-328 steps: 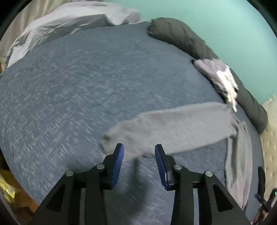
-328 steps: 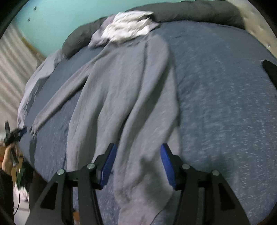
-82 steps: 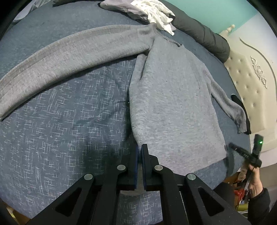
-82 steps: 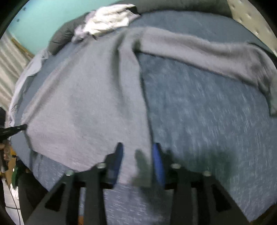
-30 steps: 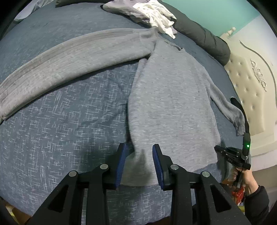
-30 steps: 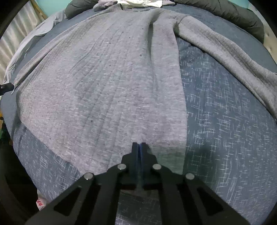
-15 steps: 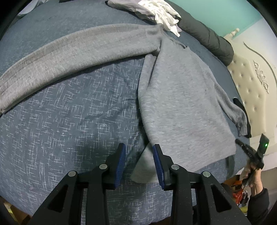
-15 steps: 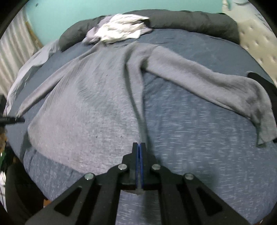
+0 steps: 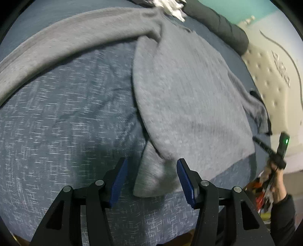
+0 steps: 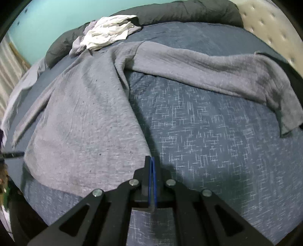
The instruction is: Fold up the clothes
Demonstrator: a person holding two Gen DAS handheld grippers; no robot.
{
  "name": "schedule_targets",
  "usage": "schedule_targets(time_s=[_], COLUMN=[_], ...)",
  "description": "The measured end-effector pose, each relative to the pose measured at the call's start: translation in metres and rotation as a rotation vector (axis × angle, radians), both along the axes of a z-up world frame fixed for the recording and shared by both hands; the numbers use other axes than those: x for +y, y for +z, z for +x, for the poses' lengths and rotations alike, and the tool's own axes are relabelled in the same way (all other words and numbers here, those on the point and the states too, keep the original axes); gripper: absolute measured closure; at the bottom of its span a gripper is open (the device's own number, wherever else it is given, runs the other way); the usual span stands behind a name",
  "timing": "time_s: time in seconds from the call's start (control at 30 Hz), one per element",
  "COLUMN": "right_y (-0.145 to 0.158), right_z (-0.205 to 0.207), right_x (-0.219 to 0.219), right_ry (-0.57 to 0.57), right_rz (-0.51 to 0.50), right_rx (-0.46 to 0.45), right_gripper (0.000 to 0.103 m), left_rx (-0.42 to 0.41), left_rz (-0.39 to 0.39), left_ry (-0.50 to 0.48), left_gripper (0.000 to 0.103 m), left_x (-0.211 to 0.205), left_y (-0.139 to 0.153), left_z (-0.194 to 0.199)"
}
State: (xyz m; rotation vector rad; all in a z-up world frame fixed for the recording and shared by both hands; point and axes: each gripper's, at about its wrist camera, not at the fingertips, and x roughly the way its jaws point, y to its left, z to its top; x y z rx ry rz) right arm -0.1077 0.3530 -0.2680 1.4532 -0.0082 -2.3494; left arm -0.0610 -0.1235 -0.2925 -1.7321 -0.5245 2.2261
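One grey sweater (image 10: pixel 85 117) spread flat, sleeves out, hem corner folded under

sweaters: 1 (image 10: pixel 85 117) | grippers: 2 (image 9: pixel 150 179) | bolsters: 1 (image 10: pixel 181 13)

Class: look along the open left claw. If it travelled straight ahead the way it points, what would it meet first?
Most likely the turned-under bottom corner of the grey sweater, lying on the blue bedspread between the left claw's open fingers; depth is uncertain.
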Motion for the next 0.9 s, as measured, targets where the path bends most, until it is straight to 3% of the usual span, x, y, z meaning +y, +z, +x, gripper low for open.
schedule_targets(time_s=[0.13,0.2,0.27,0.33,0.37,0.4,0.47,0.63,0.77,0.83,0.87,0.9], right_y=[0.003,0.003,0.003,0.004,0.004,0.003,-0.003,-0.017,-0.024,-0.024,-0.023,-0.021], right_z=[0.004,0.004,0.005,0.005,0.006,0.006,0.004,0.010,0.013,0.016,0.020,0.023], right_x=[0.001,0.005,0.009,0.013,0.015,0.017,0.023,0.012,-0.001,-0.008,-0.012,-0.016], right_ry=[0.018,0.007,-0.003,-0.013,-0.018,-0.024,-0.044,-0.018,0.002,0.021,0.033,0.044], right_rz=[-0.046,-0.057,-0.068,-0.079,-0.084,-0.094,-0.149,-0.165,-0.184,-0.177,-0.160,-0.143], right_rx=[-0.001,-0.008,-0.015,-0.022,-0.026,-0.032,-0.078,-0.158,-0.188,-0.196,-0.190,-0.182], right_gripper=[0.101,0.101,0.100,0.093,0.083,0.074,0.070,0.060,0.060,0.065,0.086,0.096], left_rx=[-0.013,-0.022,-0.026,-0.008,0.008,0.019,0.040,0.084,0.118,0.127,0.131,0.136], left_rz=[-0.019,-0.026,-0.041,-0.059,-0.063,-0.056,-0.042,-0.025,-0.009,-0.011,-0.012,-0.011], left_ry=[-0.066,-0.093,-0.120,-0.135,-0.135,-0.127,-0.112,-0.081,-0.039,-0.029,-0.024,-0.020], left_gripper=[0.046,0.052,0.072,0.087,0.093,0.093,0.095,0.095,0.095,0.095,0.095,0.095], left_x=[0.015,0.021,0.027,0.029,0.029,0.027,0.022,0.008,-0.007,-0.014,-0.018,-0.020], left_y=[-0.008,-0.011,-0.014,-0.014,-0.012,-0.009,-0.002,0.020,0.035,0.042,0.045,0.048], left_z=[0.001,0.002,0.003,0.005,0.006,0.007,0.009,0.019,0.025,0.028,0.030,0.032])
